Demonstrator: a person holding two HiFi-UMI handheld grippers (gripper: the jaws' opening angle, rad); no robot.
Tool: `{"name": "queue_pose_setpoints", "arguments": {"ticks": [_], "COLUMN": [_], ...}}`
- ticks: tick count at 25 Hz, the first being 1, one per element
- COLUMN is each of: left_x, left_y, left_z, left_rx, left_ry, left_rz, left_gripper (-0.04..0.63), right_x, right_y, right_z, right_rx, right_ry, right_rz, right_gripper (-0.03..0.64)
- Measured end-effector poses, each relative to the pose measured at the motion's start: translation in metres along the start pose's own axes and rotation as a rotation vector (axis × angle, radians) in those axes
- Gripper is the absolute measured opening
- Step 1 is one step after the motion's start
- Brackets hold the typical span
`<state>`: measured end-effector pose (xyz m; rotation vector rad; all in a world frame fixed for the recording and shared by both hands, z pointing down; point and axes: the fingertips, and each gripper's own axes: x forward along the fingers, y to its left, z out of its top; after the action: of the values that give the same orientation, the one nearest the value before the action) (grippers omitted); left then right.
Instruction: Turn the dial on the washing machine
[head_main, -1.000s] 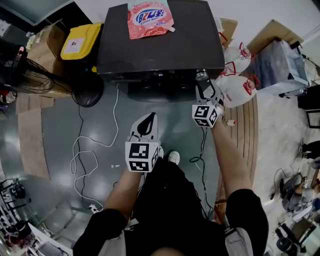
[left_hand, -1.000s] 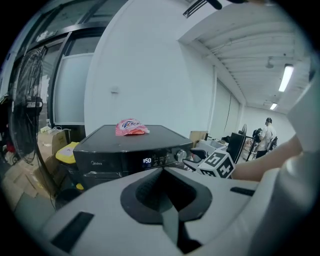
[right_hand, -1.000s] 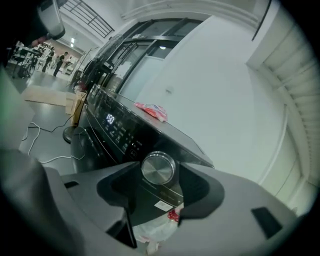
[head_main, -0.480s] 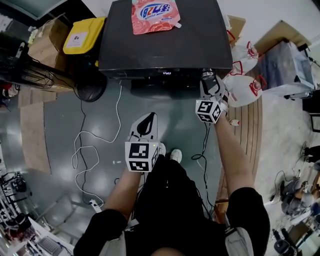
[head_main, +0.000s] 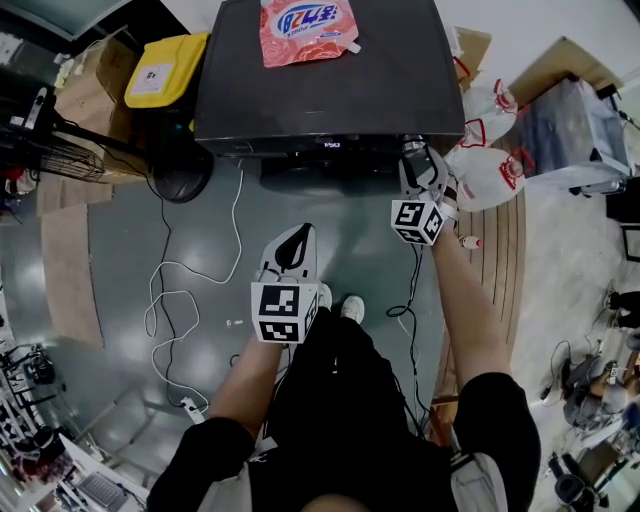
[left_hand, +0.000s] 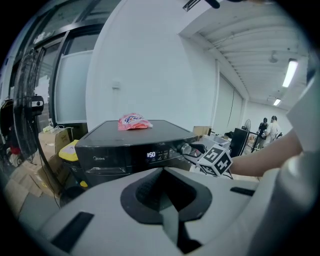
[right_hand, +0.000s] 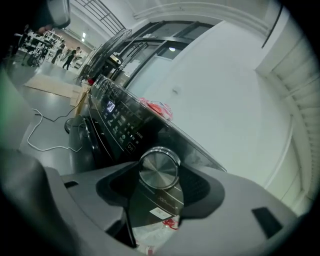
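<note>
Right tool (head_main: 414, 158) is at the washing machine (head_main: 330, 90), top center of the head view, on the right end of its front panel. The right gripper view shows the dial (right_hand: 159, 169) (round, brushed silver) dead center between the jaws. Both pads sit against its rim, so the tool is clamped on it. Panel buttons run off toward the upper left of that frame.

Left tool (left_hand: 162, 172): jaws together, nothing between them. In the head view it sits center-left, over the floor (head_main: 130, 230), well apart from the machine. Its camera looks at the machine front. The lit display (left_hand: 151, 155) is mid-frame, and the right tool's marker cube (left_hand: 216, 160) is just right of it.

A pink detergent pouch (head_main: 305, 28) lies on the machine lid at the top of the frame. A yellow bin (head_main: 160, 75) stands beside the machine, upper left. White bags (head_main: 490, 180) with red trim sit right of the machine. A white cable (head_main: 165, 300) loops on the floor, left of the person's legs.
</note>
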<state>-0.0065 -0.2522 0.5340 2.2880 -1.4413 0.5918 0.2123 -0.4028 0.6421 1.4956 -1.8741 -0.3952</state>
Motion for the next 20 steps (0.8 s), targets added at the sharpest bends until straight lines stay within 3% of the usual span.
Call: {"name": "queue_pose_setpoints", "arguments": {"ticks": [10,16,20], "left_x": [0.0013,-0.0033,-0.0053], "left_y": [0.0013,-0.0004,0.0032], "left_z": [-0.0021,-0.0021,-0.0048], "left_rx": [0.006,0.009,0.008], "left_ry": [0.001,-0.001,0.001], "left_rz": [-0.007,-0.008,-0.003], "left_gripper": [0.009,0.009,0.009], "right_x": [0.0046,0.0031,0.003], "right_y": [0.0035,0.0008,-0.0019], "right_z": [0.0008,-0.0004,-0.0019], "right_rx": [-0.113,-0.002,0.142], "right_ry": [0.031,0.048,0.043], "right_rz": [0.001,0.003,0.029], "right_gripper": [0.259,0.259,0.259]}}
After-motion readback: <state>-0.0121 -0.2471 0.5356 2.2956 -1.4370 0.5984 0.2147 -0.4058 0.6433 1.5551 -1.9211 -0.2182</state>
